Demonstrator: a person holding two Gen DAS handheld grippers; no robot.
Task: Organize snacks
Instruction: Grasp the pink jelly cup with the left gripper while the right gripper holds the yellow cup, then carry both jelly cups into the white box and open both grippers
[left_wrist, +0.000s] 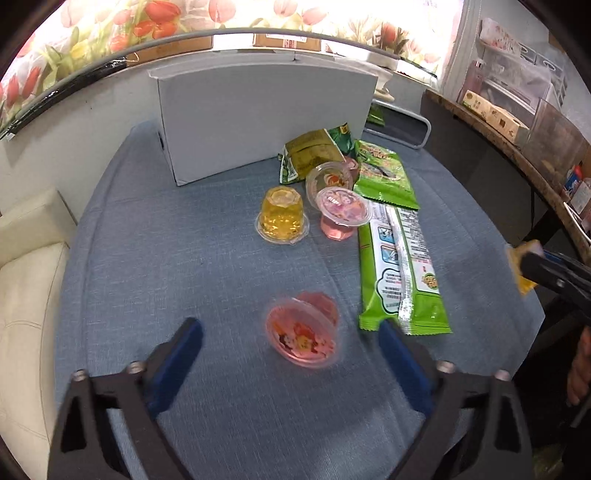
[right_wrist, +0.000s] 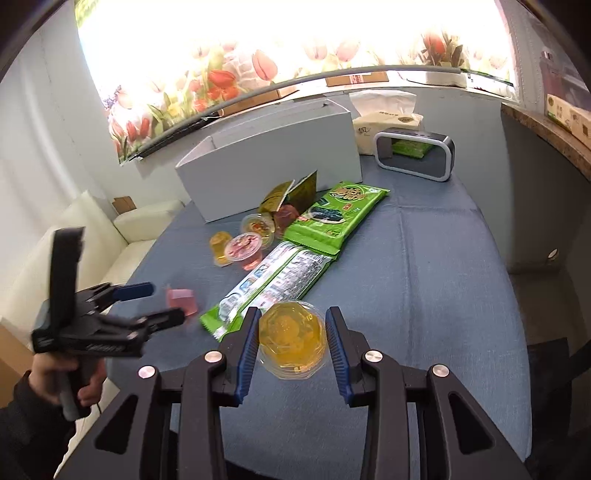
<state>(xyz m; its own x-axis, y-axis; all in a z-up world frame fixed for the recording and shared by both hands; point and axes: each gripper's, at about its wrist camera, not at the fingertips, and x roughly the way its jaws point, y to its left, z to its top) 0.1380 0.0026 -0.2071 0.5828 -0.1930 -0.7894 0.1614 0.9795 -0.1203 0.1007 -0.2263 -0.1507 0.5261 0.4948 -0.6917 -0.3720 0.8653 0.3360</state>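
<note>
- Jelly cups, six in all: two yellow, four pink or red. One clear yellow jelly cup (right_wrist: 291, 339) sits between the right gripper's (right_wrist: 291, 345) blue pads, which press its sides, held above the blue tablecloth (right_wrist: 424, 277).
- A pink jelly cup lying on its side (left_wrist: 302, 334) rests on the cloth between the left gripper's (left_wrist: 291, 341) wide-apart fingers, untouched.
- Two long green snack packets (left_wrist: 400, 269) and two smaller gold-green packets (left_wrist: 306, 155) lie before the white cardboard box (left_wrist: 258, 114).
- Only the right wrist view shows the silver-framed clock (right_wrist: 413, 157) and tissue pack (right_wrist: 384, 118).

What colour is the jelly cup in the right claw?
Yellow jelly cup, clearest in the right wrist view.
</note>
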